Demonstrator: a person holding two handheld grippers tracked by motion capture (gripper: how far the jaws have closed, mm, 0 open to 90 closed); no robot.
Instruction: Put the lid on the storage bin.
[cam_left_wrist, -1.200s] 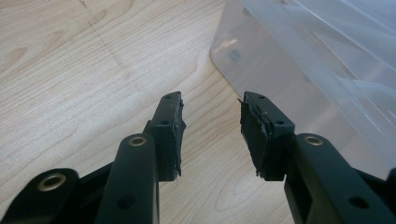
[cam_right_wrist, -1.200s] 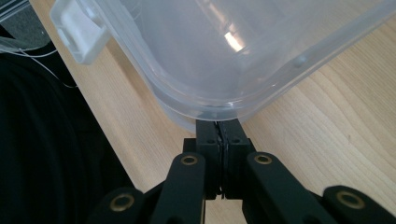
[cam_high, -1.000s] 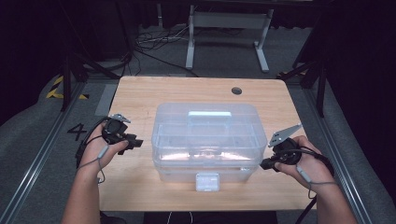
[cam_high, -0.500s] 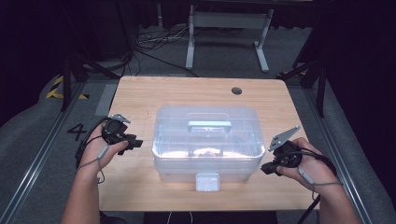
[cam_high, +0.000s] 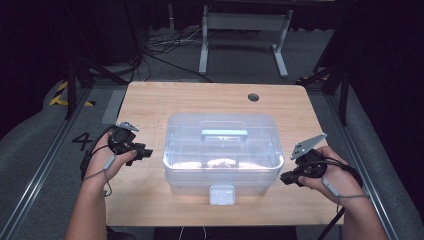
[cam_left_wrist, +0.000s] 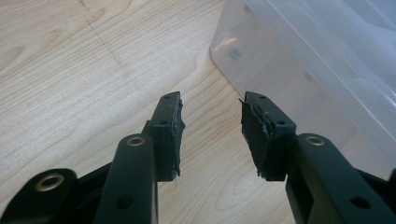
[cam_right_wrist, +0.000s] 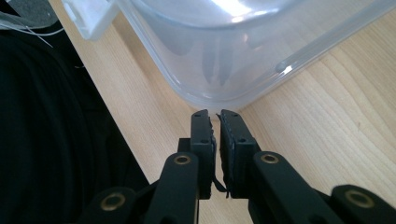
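Shifted a little since the earlier frames: right tongs (cam_high: 286, 177), then against the box's right side, now just clear of its near right corner, jaws lately easing apart by a sliver with nothing between them. Left hand (cam_high: 112, 152) and clear plastic box (cam_high: 222, 150) unchanged in place.

Left forearm up from 7 o'clock, hand wrapped round the left tongs (cam_high: 147, 150), aimed toward 3 o'clock at the box's left wall, near it but apart. Jaws about half open, empty, bare wood between the pads (cam_left_wrist: 175, 126) in the left gripper view.

Right forearm up from 5 o'clock, right hand (cam_high: 327, 170) gripping its tool, grey plate tilted up, tips pointing toward 9 o'clock. Nearly shut, only a thin slit between the jaws in the right gripper view (cam_right_wrist: 217, 115), tips just short of the box's rounded corner (cam_right_wrist: 219, 60).

Box at the middle of the wooden surface (cam_high: 200, 97): translucent, rectangular with rounded corners, lid on, pale handle (cam_high: 224, 134) flat on top, white latch (cam_high: 222, 195) at 6 o'clock on the near wall. Contents blurred, cannot tell what.
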